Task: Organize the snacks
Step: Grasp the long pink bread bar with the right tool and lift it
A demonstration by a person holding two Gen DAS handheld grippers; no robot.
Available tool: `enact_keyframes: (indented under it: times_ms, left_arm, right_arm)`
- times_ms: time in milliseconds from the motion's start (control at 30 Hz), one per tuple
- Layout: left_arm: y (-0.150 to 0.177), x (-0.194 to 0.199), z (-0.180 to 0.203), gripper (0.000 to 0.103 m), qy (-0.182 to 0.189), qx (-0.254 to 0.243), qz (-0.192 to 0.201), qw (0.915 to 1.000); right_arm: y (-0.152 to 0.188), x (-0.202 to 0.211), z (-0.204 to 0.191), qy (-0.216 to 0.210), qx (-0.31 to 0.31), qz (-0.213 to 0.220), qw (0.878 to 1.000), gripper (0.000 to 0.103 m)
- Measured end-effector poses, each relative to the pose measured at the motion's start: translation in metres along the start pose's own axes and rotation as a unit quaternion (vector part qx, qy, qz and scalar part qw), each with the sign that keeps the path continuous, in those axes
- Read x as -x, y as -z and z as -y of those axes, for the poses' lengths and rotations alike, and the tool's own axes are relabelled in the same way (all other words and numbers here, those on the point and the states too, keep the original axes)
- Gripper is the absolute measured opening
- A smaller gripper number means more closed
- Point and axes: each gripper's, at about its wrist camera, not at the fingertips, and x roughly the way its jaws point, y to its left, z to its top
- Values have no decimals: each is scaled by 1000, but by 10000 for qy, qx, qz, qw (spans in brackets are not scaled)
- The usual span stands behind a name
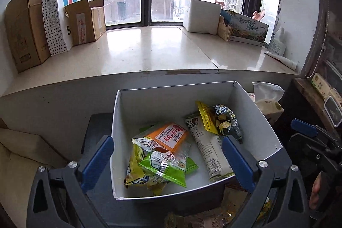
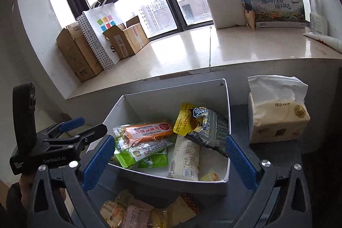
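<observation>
Left wrist view: white box (image 1: pixel 252 108) holding snack packets (image 1: pixel 168 155); left claw (image 1: pixel 168 155) and right claw (image 2: pixel 168 155) both released, empty.

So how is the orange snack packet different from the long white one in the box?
The orange packet is bright orange with a red and white label, while the long white packet is pale with dark print and a barcode. The orange packet is flat and broad; the white packet is narrow and long. The orange packet rests on top of other snacks; the white packet lies low by the box's right side. Both lie inside the white box.
</observation>
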Motion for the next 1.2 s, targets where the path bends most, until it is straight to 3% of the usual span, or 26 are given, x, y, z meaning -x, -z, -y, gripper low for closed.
enact_keyframes:
  times_ms: [67,133,233,500,767,967,1100,1200]
  left_arm:
    - [10,21,5,103,93,-140,109,9998]
    - [24,40,10,103,223,-275,148,9993]
    - [52,68,16,103,124,-464,183,9987]
    - [142,119,13,103,213,-320,171,9991]
    - [210,130,1,103,33,146,-145,9998]
    - [222,135,-22,103,-36,557,-119,9984]
    - [223,136,-31,103,15,694,-138,9975]
    - [224,133,-31,103,-46,657,-168,9977]
  right_arm:
    - [15,16,-6,-267,78,-29,9996,103]
    - [32,33,-14,-287,245,-19,9993,103]
    - [60,57,-25,-308,417,-6,9987,103]
    - [135,89,-37,-423,400,-150,9982,103]
    - [203,51,-64,-65,504,-846,9951,103]
    - [208,7,-83,-61,701,-1322,9887,103]
    - [206,-25,-87,227,727,-1601,9842,103]
    - [205,-36,-93,413,878,-1542,9833,103]
